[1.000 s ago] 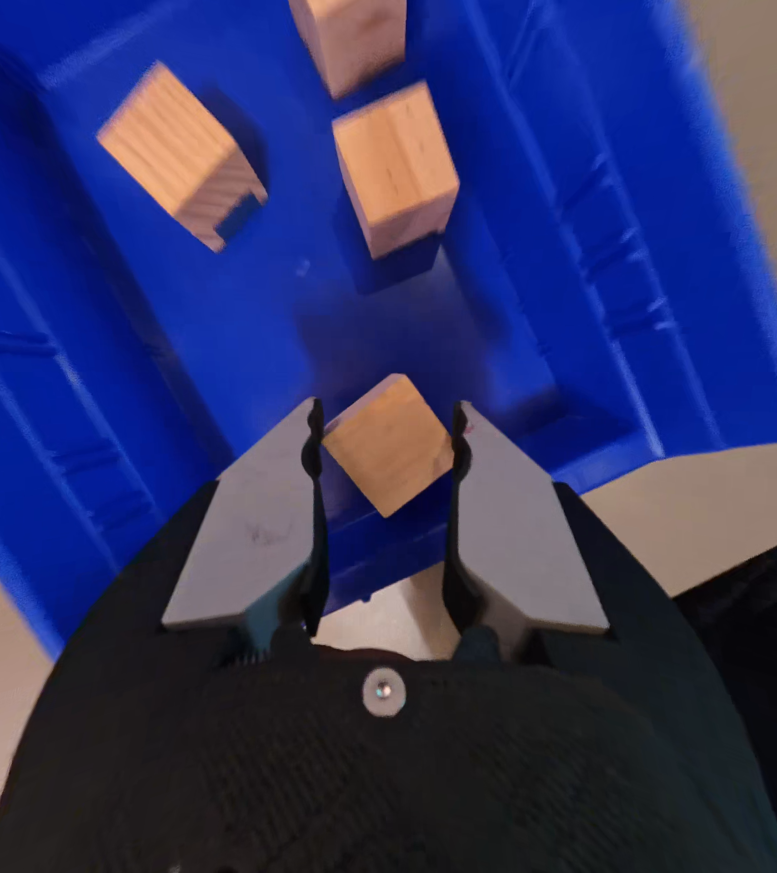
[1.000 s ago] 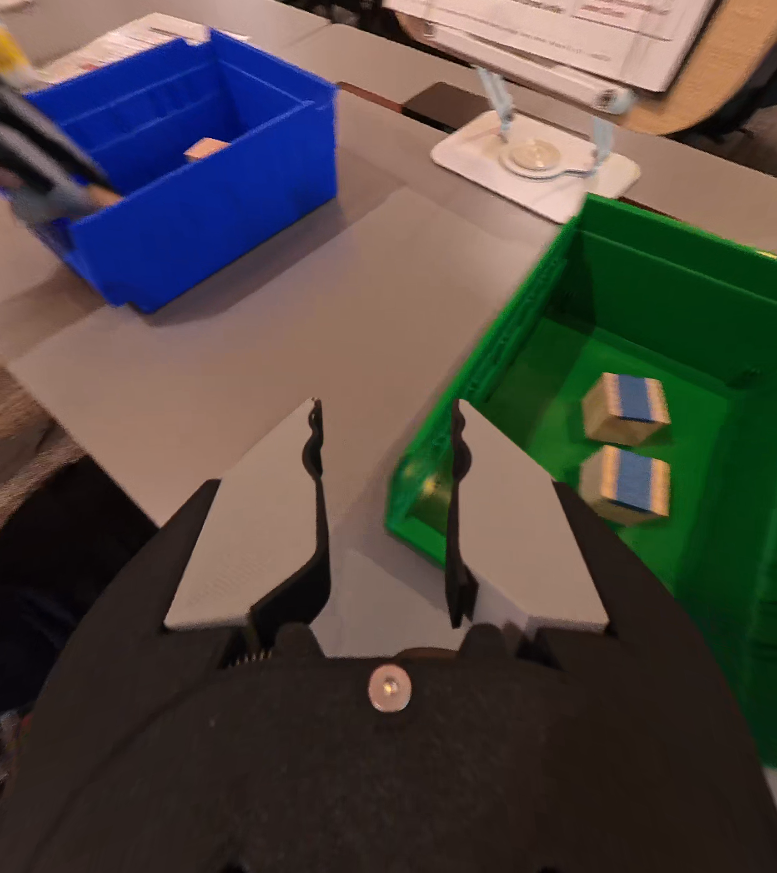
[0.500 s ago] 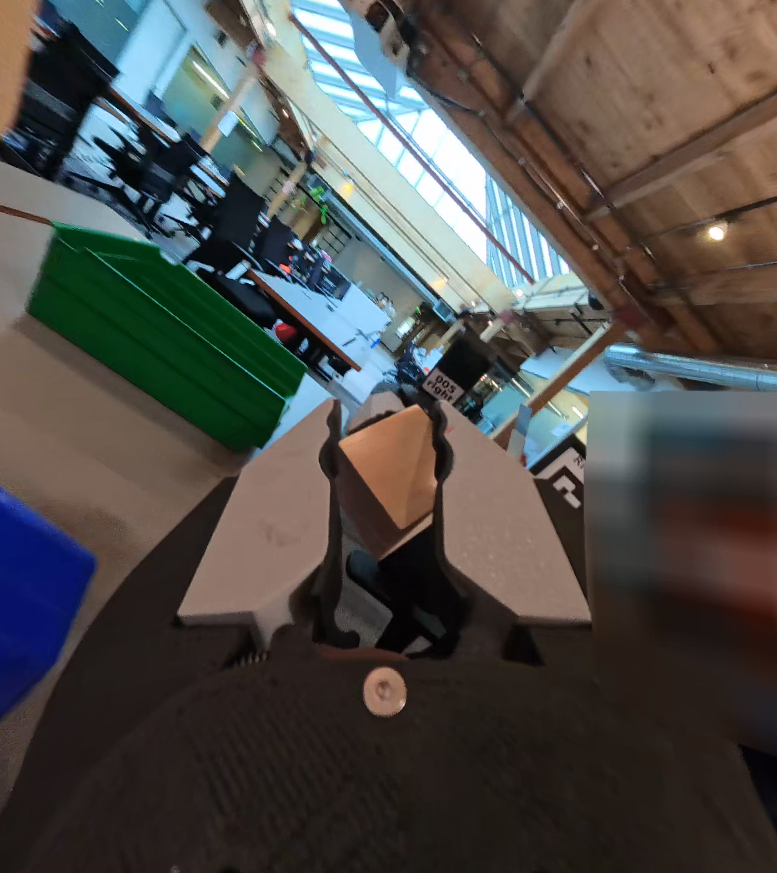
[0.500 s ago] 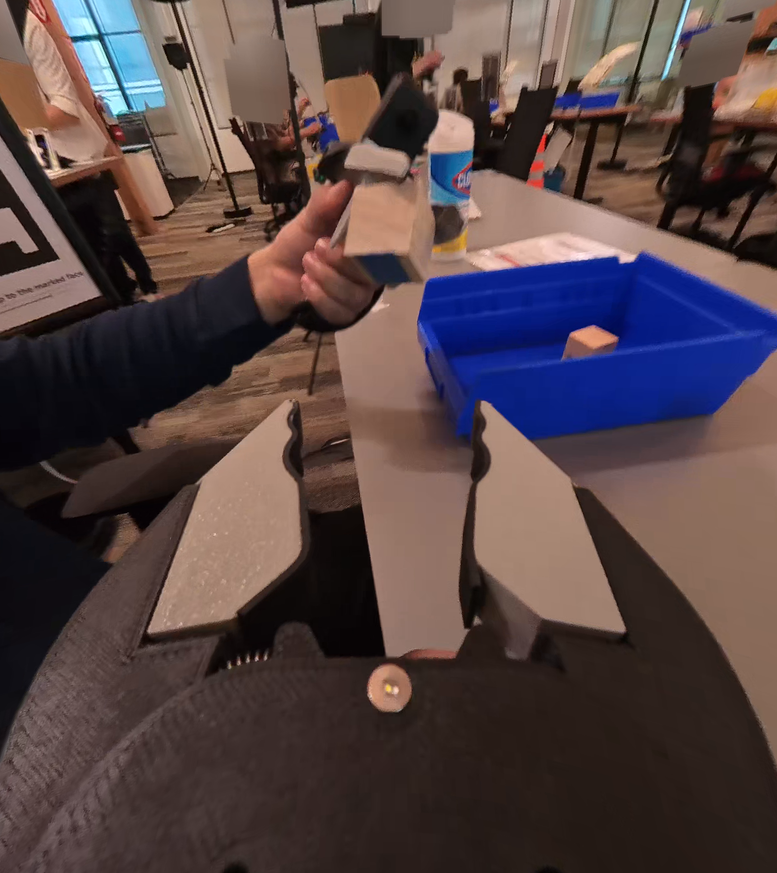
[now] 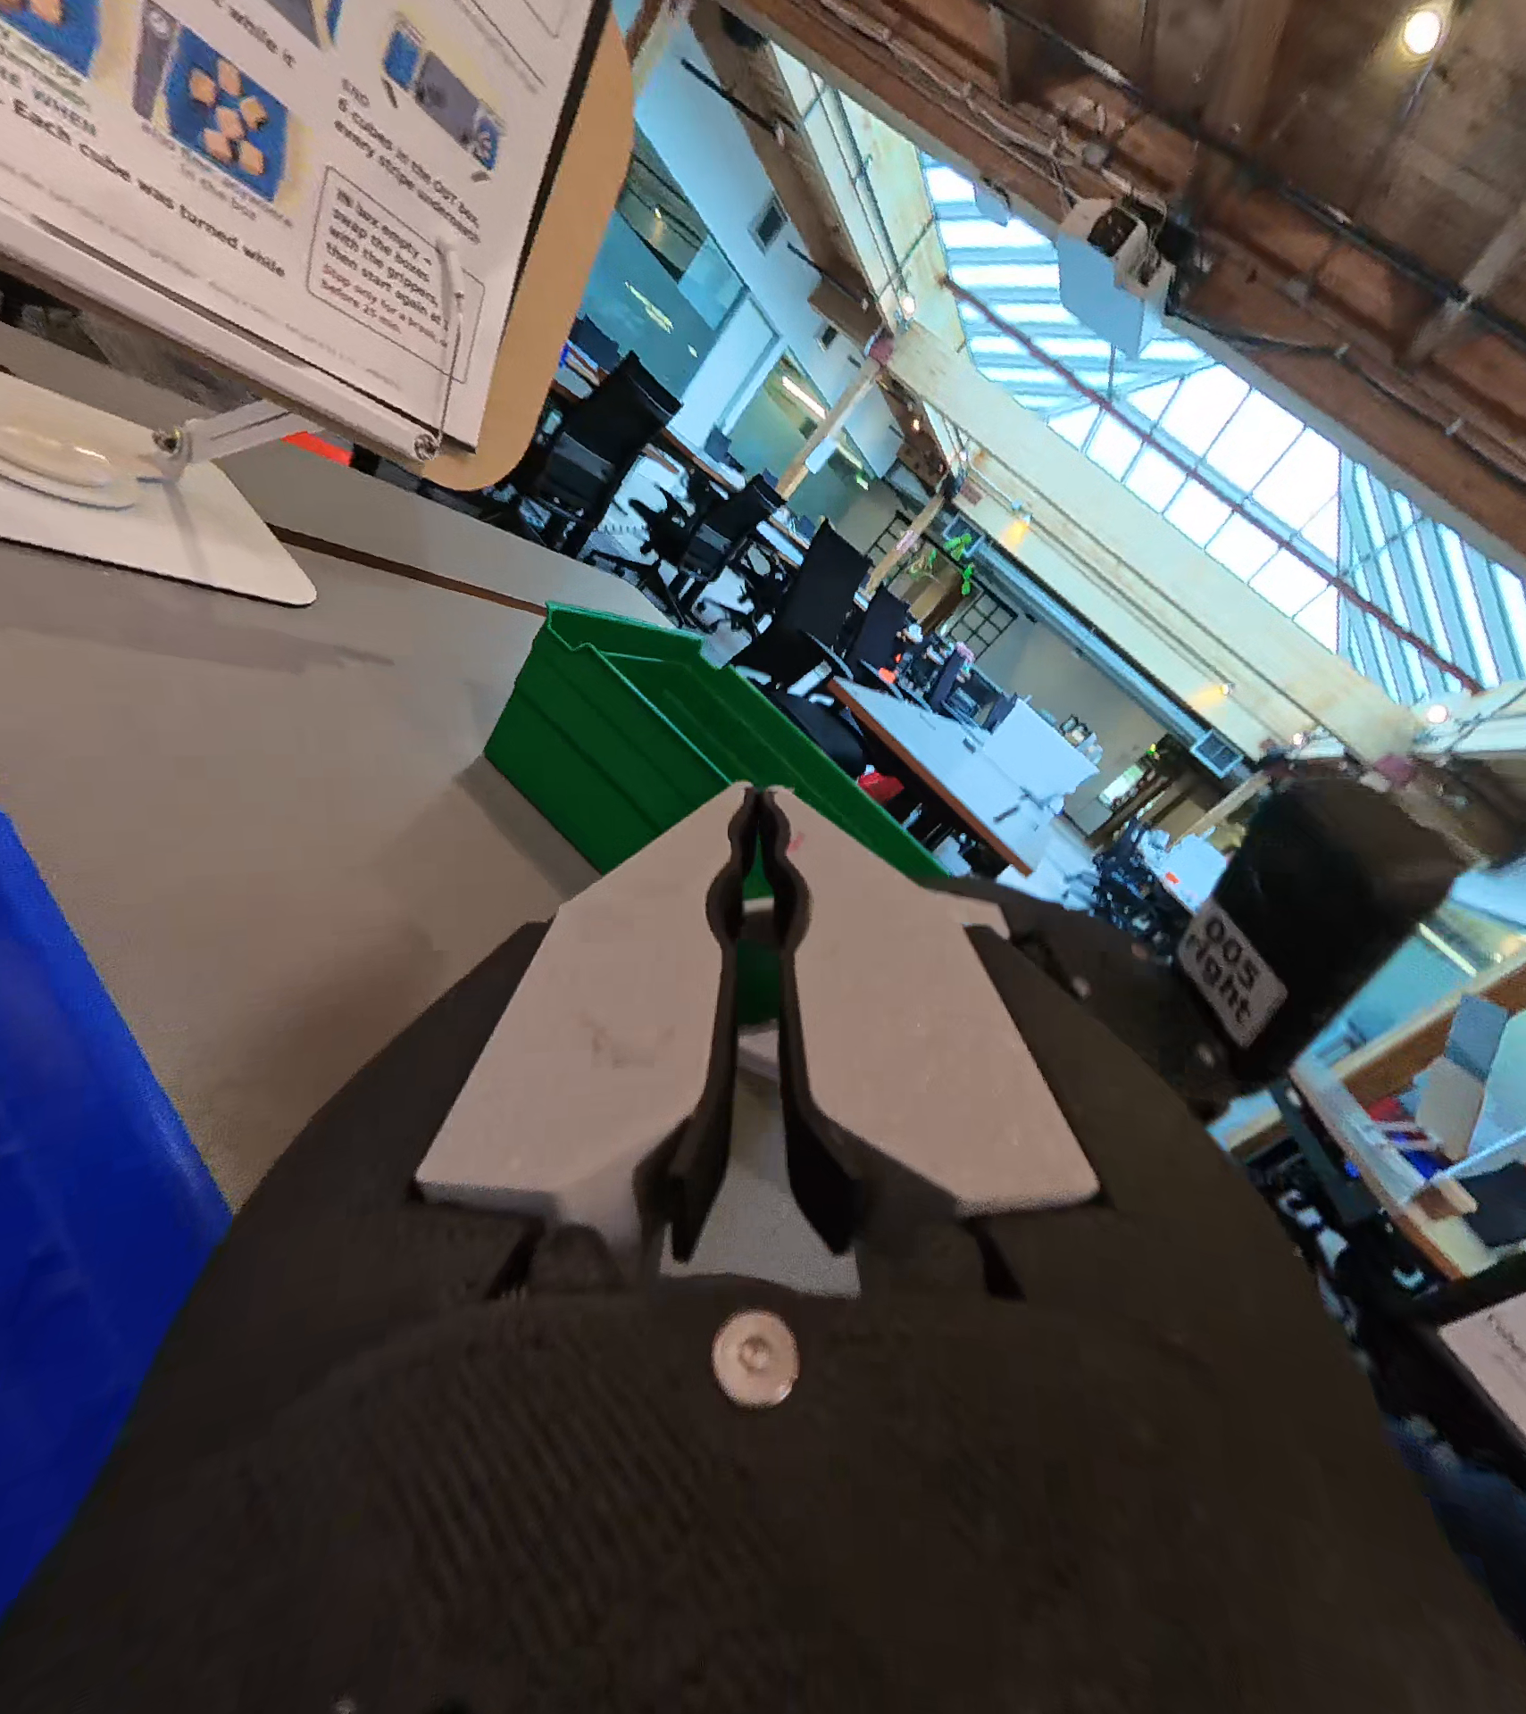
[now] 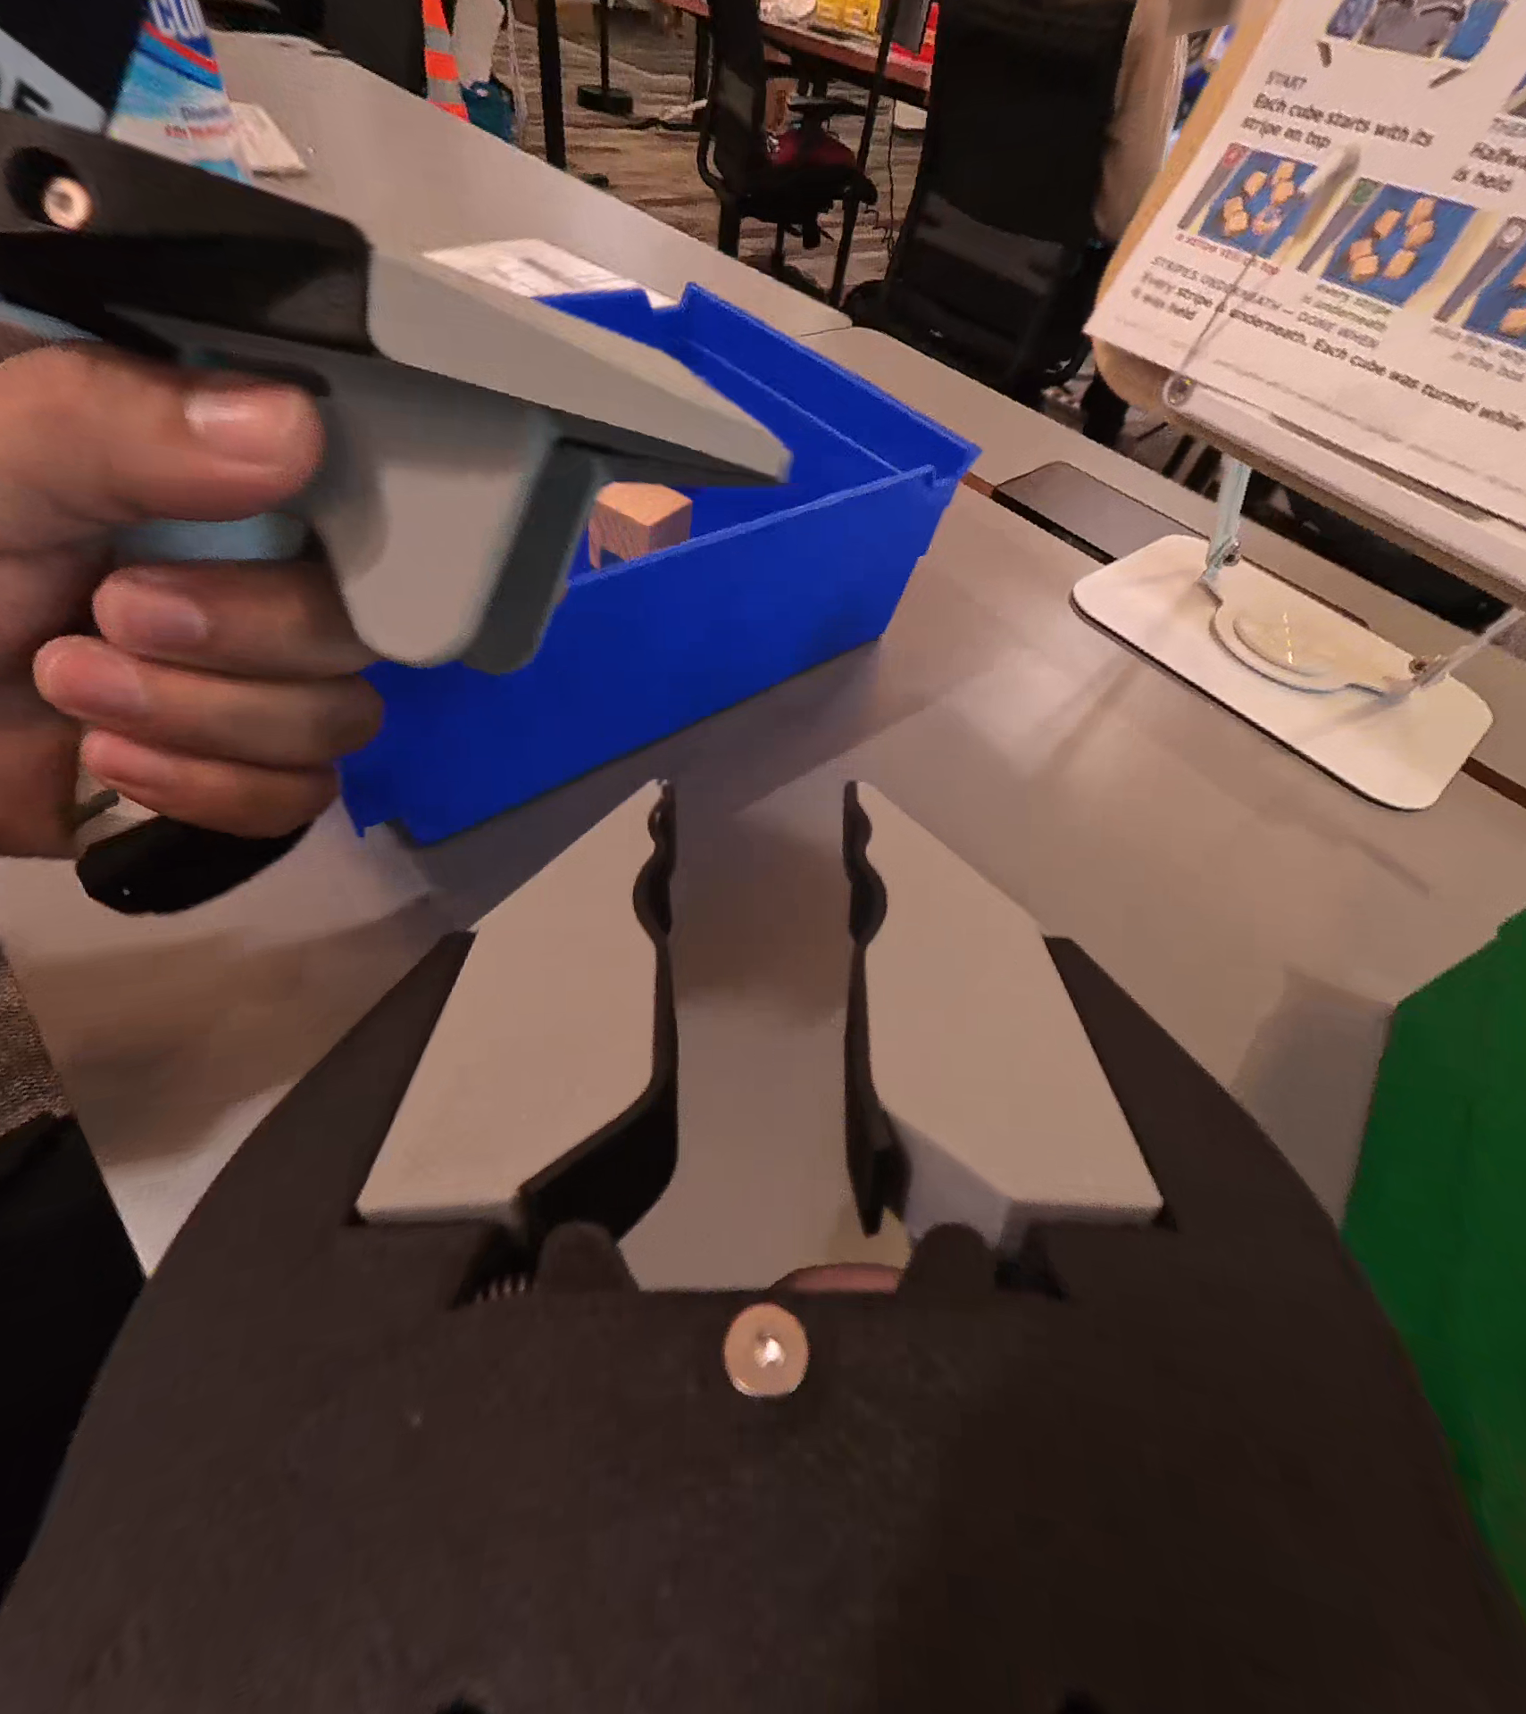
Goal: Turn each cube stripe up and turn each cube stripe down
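- My left gripper [image 5: 761, 816] is closed with its fingertips pressed together and nothing between them. It is held above the table [image 5: 276, 788], tilted upward, pointing past the green bin [image 5: 647, 742] into the room.
- My right gripper [image 6: 754, 835] is spread open and empty, hovering low over the bare table between the two bins.
- In the right wrist view, my left hand [image 6: 91, 594] holds the left gripper just in front of the near end of the blue bin [image 6: 666, 649]. No cube is in its fingers there either.
- One wooden cube [image 6: 643, 533] is visible inside the blue bin, partly hidden behind the left gripper. No stripe shows on its visible faces, so I cannot tell which way its stripe lies.
- The inside of the green bin is out of view in both cameras; I cannot tell what it holds.
- An instruction sheet on a white stand [image 6: 1278, 668] is at the far edge of the table, clear of the work.
- Judgement: neither gripper carries a cube, so I take this as the gap between cubes, with the next pick pending.
- Next move, as I judge it: open the left gripper, bring it down into the blue bin, square the fingers on two opposite faces of the cube, then lift clear of the wall before turning it.
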The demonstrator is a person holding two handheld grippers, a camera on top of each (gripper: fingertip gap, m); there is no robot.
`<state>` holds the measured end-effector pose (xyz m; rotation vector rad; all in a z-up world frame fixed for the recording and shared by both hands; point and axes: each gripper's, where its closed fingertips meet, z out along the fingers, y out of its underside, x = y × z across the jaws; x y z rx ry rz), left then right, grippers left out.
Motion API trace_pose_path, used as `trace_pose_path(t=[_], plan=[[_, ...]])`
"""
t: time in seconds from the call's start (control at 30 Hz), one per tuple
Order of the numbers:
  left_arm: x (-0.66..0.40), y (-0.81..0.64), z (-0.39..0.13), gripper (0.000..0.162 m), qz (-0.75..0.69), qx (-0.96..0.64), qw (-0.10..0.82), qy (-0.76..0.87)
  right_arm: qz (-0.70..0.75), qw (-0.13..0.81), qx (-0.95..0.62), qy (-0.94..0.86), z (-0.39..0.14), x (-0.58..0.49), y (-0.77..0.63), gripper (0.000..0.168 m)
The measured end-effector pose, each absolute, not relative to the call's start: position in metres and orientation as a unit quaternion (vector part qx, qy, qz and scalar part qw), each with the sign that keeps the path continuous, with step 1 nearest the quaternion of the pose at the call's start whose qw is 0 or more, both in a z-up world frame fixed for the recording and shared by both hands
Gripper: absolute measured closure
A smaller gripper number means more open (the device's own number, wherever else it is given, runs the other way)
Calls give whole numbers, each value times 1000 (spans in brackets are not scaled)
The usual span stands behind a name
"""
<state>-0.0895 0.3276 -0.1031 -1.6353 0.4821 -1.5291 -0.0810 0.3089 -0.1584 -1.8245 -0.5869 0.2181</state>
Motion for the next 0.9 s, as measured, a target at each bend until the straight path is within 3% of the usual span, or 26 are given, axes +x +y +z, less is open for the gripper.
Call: trace_pose_path(t=[0.17, 0.3, 0.4, 0.63, 0.9], plan=[[-103, 312, -116, 162, -552, -663, 429, 267, 53, 516, -809, -277, -164, -40, 301, 130], [-120, 309, -133, 162, -479, -685, 446, 319, 5, 386, -869, -308, -188, 5, 306, 115], [-134, 308, -140, 150, -442, -691, 460, 340, -49, 302, -883, -355, -204, 34, 306, 112], [-144, 298, -153, 133, -393, -694, 451, 401, -190, 142, -852, -466, -233, 71, 310, 104], [-146, 285, -151, 132, -354, -674, 469, 448, -244, 17, -794, -556, -253, 82, 322, 93]])
